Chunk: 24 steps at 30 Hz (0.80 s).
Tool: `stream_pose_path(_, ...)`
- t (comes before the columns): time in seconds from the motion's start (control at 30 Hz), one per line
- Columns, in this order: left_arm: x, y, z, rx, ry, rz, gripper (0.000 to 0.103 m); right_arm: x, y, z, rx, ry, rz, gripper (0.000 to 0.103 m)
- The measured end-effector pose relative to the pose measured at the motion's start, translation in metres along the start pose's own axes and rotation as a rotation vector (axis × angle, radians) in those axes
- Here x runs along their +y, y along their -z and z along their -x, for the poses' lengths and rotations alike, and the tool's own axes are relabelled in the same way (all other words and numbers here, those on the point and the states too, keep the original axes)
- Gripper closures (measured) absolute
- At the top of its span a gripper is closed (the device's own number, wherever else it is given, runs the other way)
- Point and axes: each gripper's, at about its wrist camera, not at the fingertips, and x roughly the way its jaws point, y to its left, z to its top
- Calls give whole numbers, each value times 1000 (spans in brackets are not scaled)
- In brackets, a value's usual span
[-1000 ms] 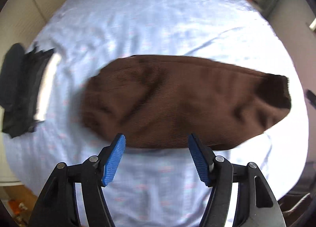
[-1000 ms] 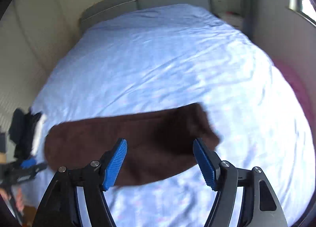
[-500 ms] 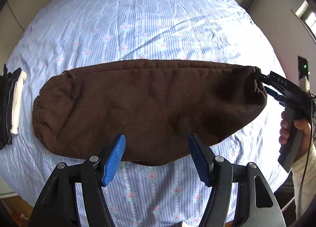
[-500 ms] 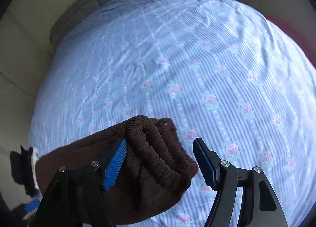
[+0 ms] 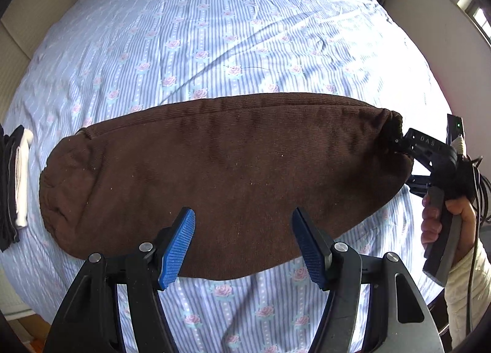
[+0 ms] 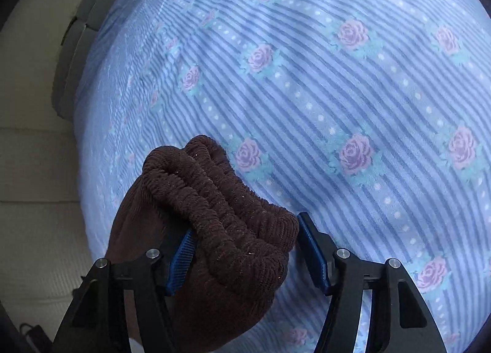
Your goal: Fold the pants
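Brown pants [image 5: 227, 175] lie across the near part of the bed, on the blue striped rose-print sheet [image 5: 233, 30], already doubled lengthwise into one long band. Left end rounded and flat; right end is the gathered elastic waistband [image 6: 221, 196], bunched into ridges.

Right gripper [image 6: 245, 248] sits at that waistband end. The elastic folds are pushed in between its blue pads [image 6: 313, 248], with the left pad half buried under the cloth and the right pad just at the fabric's edge. Jaws stand wide apart — not clenched on anything, only straddling the bunch. In the left wrist view the same tool meets the band's right tip, a hand [image 5: 442, 218] on its handle. Likely placed there because the thick elastic gives the surest bite for carrying that end over.

Left gripper [image 5: 242, 245] hovers above the near long edge around mid-length, jaws released, nothing between them. Position suggests it is staged to pin or pick up the middle, where the next crease would fall.

Folded dark and white clothes [image 5: 15, 187] stacked at the sheet's left edge, well apart from the pants.

Judgement: lengthwise fold done, crosswise fold not yet begun. Risk — bunched waistband may slip out unevenly when gripped
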Motion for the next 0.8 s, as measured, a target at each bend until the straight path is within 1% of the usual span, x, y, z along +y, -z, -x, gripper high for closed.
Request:
stream_pose_path(0.07, -2, -1, -3, -2, 5, -3, 38, 4, -1, -4, 2, 12, -12, 43)
stream_pose_path(0.13, -6, -1, -10, 15, 28, 0, 38, 8, -1, -3, -5, 30, -3, 52)
stream_pose_path(0.2, -12, -1, -19, 28, 42, -18, 39, 15, -1, 2, -11, 13, -20, 59)
stream_pose_path(0.27, -17, 2, -29, 41, 25, -38, 40, 17, 1, 18, -36, -29, -59, 63)
stream_pose_path(0.3, -18, 4, -35, 53, 18, -45, 40, 21, 5, 29, -62, -41, -58, 63)
stream_pose_path(0.37, -19, 7, -51, 83, -6, -45, 40, 32, 10, 43, -98, -28, -26, 63)
stream_pose_path(0.43, -16, 8, -70, 122, -4, -19, 39, 41, 14, 53, -122, -14, 4, 64)
stream_pose_path(0.5, -15, 8, -86, 153, 0, -2, 38, 39, 17, 59, -118, -15, 5, 64)
stream_pose_path(0.6, -24, 4, -98, 162, -44, -57, 35, 35, 22, 63, -108, 1, -2, 64)
stream_pose_path(0.67, -29, 1, -98, 174, -62, -100, 35, 37, 21, 69, -111, 12, 8, 64)
stream_pose_path(0.73, -28, -3, -87, 171, -55, -106, 37, 49, 25, 76, -123, 33, 43, 64)
stream_pose_path(0.77, -23, -5, -72, 139, -34, -87, 40, 57, 25, 78, -133, 42, 61, 64)
stream_pose_path(0.8, -19, -6, -59, 107, -19, -68, 40, 67, 27, 83, -148, 51, 86, 64)
